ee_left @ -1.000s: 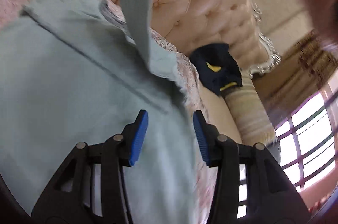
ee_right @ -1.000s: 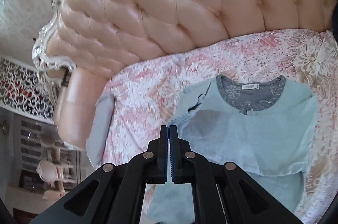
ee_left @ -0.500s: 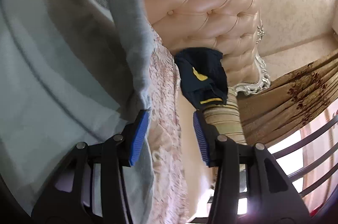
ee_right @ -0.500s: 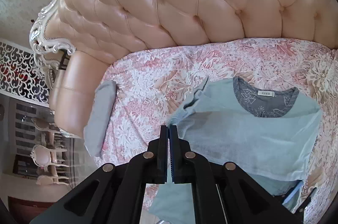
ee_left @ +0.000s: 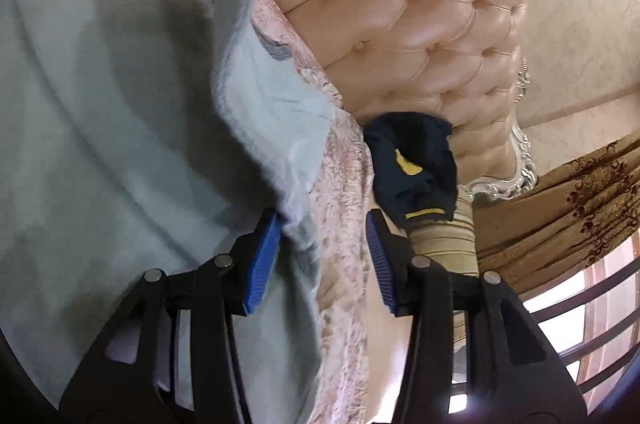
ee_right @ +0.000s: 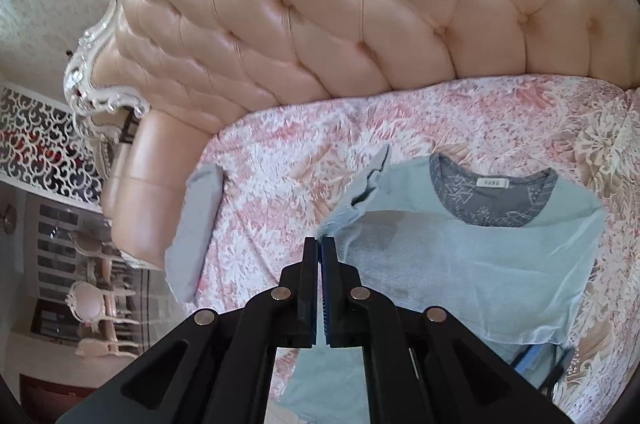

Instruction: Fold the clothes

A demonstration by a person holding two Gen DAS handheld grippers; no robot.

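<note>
A pale blue-green shirt (ee_right: 472, 256) with a grey patterned collar (ee_right: 492, 199) lies on the pink floral bedspread (ee_right: 288, 175). My right gripper (ee_right: 320, 248) is shut on the shirt's left edge and holds it lifted off the bed. In the left wrist view the same shirt (ee_left: 112, 127) fills the left side. My left gripper (ee_left: 322, 244) is open at the shirt's other side edge, with a fold of cloth against its left pad (ee_left: 264, 256) and bedspread showing between the jaws. That gripper also shows at the lower right of the right wrist view (ee_right: 540, 364), partly under the shirt.
A tufted peach headboard (ee_right: 360, 15) rises behind the bed. A folded grey garment (ee_right: 196, 232) rests at the bed's left edge. A dark navy garment with yellow marks (ee_left: 412, 167) hangs over a striped bolster (ee_left: 444, 240). Curtains and a barred window (ee_left: 580, 304) are at right.
The left gripper has shifted along the shirt's side edge, and the edge now touches its left pad. The right gripper has kept its hold and pulled slightly back, lifting the sleeve side.
</note>
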